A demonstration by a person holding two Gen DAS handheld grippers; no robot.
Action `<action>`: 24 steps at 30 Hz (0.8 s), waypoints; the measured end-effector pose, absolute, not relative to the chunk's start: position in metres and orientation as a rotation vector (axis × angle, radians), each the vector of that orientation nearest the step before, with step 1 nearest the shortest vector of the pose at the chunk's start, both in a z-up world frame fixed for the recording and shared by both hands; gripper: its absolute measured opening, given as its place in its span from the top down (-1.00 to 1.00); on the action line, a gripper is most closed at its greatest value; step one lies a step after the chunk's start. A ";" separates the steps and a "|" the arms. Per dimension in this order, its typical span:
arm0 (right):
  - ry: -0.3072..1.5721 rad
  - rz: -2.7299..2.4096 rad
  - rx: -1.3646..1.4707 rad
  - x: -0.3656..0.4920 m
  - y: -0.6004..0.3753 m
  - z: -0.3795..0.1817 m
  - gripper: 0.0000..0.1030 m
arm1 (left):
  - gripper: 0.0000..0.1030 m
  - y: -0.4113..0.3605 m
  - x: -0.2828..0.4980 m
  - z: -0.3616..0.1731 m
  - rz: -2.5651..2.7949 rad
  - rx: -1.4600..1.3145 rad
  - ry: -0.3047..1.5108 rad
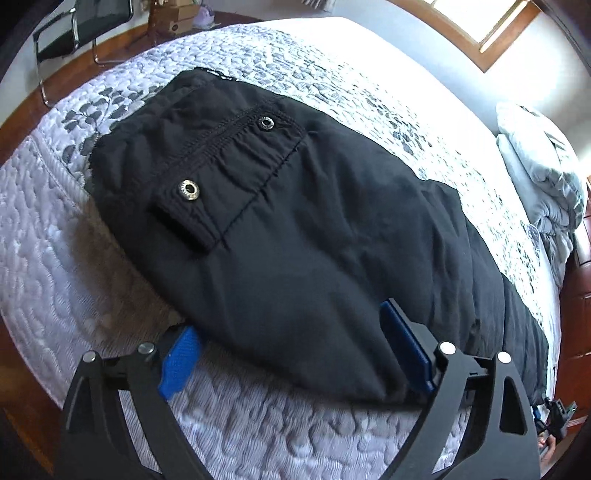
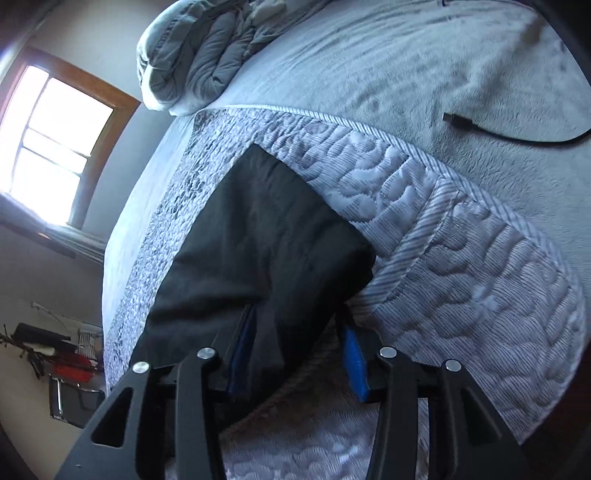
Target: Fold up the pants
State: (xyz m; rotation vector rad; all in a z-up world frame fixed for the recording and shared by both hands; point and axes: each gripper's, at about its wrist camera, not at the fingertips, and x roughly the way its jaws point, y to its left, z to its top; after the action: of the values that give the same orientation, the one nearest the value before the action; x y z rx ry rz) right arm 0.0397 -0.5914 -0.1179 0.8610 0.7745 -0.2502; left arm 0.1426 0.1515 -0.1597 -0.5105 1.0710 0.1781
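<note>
Black pants [image 1: 295, 221] lie folded flat on the quilted bed cover [image 1: 74, 240], their pocket flap with two metal snaps [image 1: 188, 189] facing up. My left gripper [image 1: 295, 354] stands wide open over the near edge of the pants; its blue pads are apart from the cloth on either side. In the right wrist view the leg end of the pants [image 2: 251, 240] reaches down between the fingers of my right gripper [image 2: 299, 350]. Its jaws are partly open, with black cloth lying loosely between the blue pads [image 2: 354, 358].
A folded grey duvet [image 2: 192, 55] sits at the head of the bed [image 2: 443, 240]. A black cable [image 2: 517, 136] lies on the fleece blanket beside the quilt. A chair [image 1: 74, 29] stands on the wooden floor beyond the bed. A window [image 2: 55, 140] is on the wall.
</note>
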 end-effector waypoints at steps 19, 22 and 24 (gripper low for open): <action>0.643 -0.056 0.512 0.051 -0.485 -0.040 0.14 | -0.78 0.080 0.117 -0.087 0.014 -0.415 0.941; 0.720 -0.025 0.513 0.082 -0.471 -0.068 0.14 | -0.78 0.054 0.118 -0.086 -0.040 -0.384 0.945; 0.777 -0.039 0.510 0.098 -0.466 -0.092 0.14 | -0.78 0.038 0.125 -0.088 -0.068 -0.361 0.956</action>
State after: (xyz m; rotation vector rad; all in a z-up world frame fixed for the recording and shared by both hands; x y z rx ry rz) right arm 0.0983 -0.4658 -0.0918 0.5105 0.7773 -0.0388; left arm 0.1248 0.0378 -0.0884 -0.3610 0.9557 -0.0681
